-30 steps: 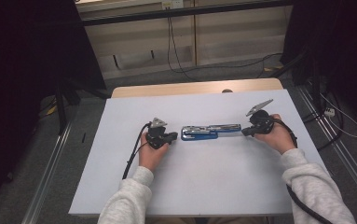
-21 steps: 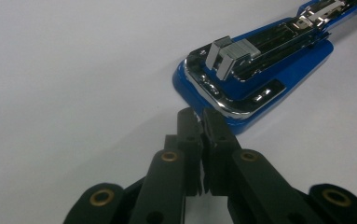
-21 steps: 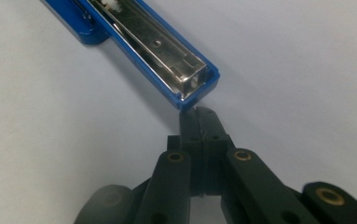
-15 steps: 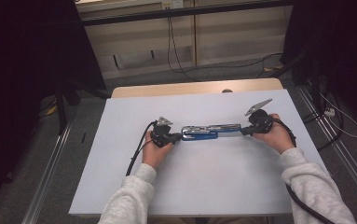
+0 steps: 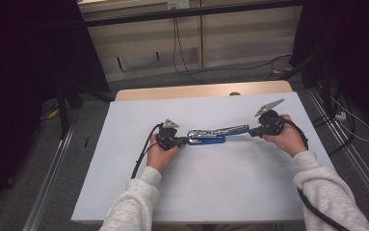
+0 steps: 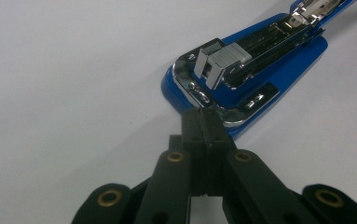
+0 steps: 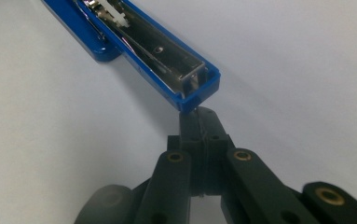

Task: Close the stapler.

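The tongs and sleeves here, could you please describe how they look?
Both tongs, left and right, are black, with brass-coloured rivets on linked jaw arms. Each carries a grey three-cornered plate and trails a black cable. The person wears light grey sleeves.

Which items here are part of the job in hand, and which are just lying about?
In the job:
- blue stapler, swung open
- left tool, shut, at the stapler's base end
- right tool, shut, at its top end

Lying about:
- white table
- cables on the floor

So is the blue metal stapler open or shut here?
Open: the blue metal stapler is swung out flat, its chrome staple channel exposed.
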`<state>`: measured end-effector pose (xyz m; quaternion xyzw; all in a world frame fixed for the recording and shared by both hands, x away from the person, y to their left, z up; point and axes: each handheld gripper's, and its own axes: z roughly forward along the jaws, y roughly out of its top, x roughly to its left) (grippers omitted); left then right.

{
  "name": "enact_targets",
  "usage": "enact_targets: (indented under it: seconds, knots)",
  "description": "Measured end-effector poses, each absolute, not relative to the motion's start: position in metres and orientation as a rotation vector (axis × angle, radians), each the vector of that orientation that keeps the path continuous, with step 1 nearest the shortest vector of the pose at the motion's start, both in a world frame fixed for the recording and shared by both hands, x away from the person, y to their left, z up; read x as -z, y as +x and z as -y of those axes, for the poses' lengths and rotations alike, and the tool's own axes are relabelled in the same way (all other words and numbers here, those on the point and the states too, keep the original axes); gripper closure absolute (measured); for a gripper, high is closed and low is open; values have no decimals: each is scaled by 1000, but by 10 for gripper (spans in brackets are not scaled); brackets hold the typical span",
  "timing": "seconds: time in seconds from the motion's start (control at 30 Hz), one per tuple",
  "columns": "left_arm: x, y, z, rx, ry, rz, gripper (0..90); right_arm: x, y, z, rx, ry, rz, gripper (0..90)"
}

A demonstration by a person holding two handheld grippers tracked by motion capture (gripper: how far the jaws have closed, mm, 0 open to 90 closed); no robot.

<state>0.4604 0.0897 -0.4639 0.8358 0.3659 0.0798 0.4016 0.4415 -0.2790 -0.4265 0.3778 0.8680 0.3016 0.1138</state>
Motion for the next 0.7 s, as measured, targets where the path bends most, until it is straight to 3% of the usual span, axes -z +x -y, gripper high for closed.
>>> enact_targets:
  seconds: [0.33,0.43,0.5,0.53,0.6,0.67,0.7]
  knots:
    - [464,461,-90,-202,2115,-924,900,418,443,276,-916,1091,-2528,900]
    - [462,462,-91,-189,2115,-934,883,419,440,275,-944,1111,-2508,839]
    - [461,460,-92,-192,2104,-934,779,423,437,275,-991,1141,-2473,744]
    - [460,460,-92,-186,2098,-936,779,423,437,275,-991,1141,-2473,744]
    - [457,457,-94,-190,2083,-942,667,425,434,275,-1018,1160,-2469,689]
    - [454,455,-98,-203,2061,-950,625,427,431,275,-1035,1174,-2453,656]
    - [452,454,-101,-198,2068,-944,551,427,430,275,-1037,1176,-2454,629]
